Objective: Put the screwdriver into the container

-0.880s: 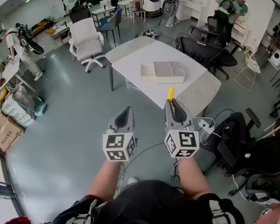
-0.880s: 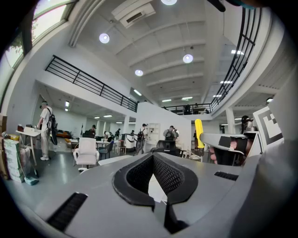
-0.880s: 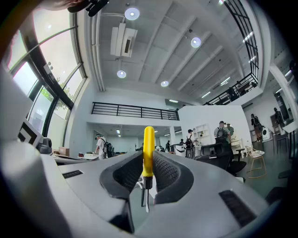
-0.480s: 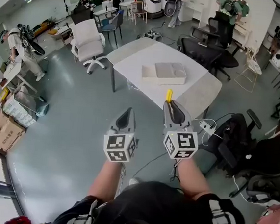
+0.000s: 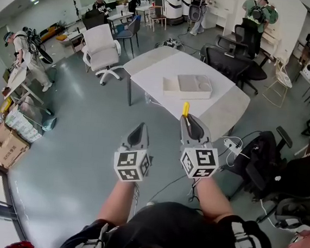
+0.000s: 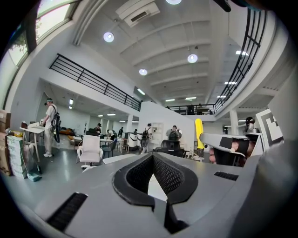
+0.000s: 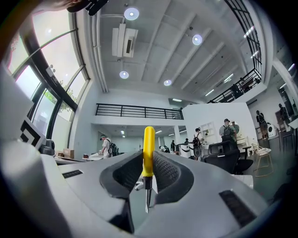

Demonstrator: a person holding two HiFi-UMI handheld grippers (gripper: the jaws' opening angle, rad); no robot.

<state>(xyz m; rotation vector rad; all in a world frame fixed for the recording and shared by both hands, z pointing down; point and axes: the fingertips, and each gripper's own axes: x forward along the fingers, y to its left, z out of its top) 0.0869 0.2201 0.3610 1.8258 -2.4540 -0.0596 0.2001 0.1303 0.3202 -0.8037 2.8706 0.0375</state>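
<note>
My right gripper (image 5: pixel 187 119) is shut on a screwdriver (image 5: pixel 186 108). Its yellow handle sticks up past the fingertips and its metal shaft points back between the pads (image 7: pixel 163 169). In the right gripper view the screwdriver (image 7: pixel 148 148) stands upright in the right gripper (image 7: pixel 148 160). The container (image 5: pixel 187 86), a shallow pale box with an open compartment at its left end, lies on a white table (image 5: pixel 149 71) ahead, well beyond both grippers. My left gripper (image 5: pixel 139 128) is held beside the right one over the floor. It is shut and holds nothing, its tips meeting in the left gripper view (image 6: pixel 152 158).
Black office chairs (image 5: pixel 232 60) stand behind the table and a white chair (image 5: pixel 102 47) stands to its left. A power strip with cables (image 5: pixel 232 145) lies on the floor by a dark bag (image 5: pixel 261 158). Cardboard boxes (image 5: pixel 0 141) are stacked far left. People stand around the room.
The table and container have drifted slightly right and lower in the head view. Both grippers keep their pose, and the right one's grip on the screwdriver is unchanged.
</note>
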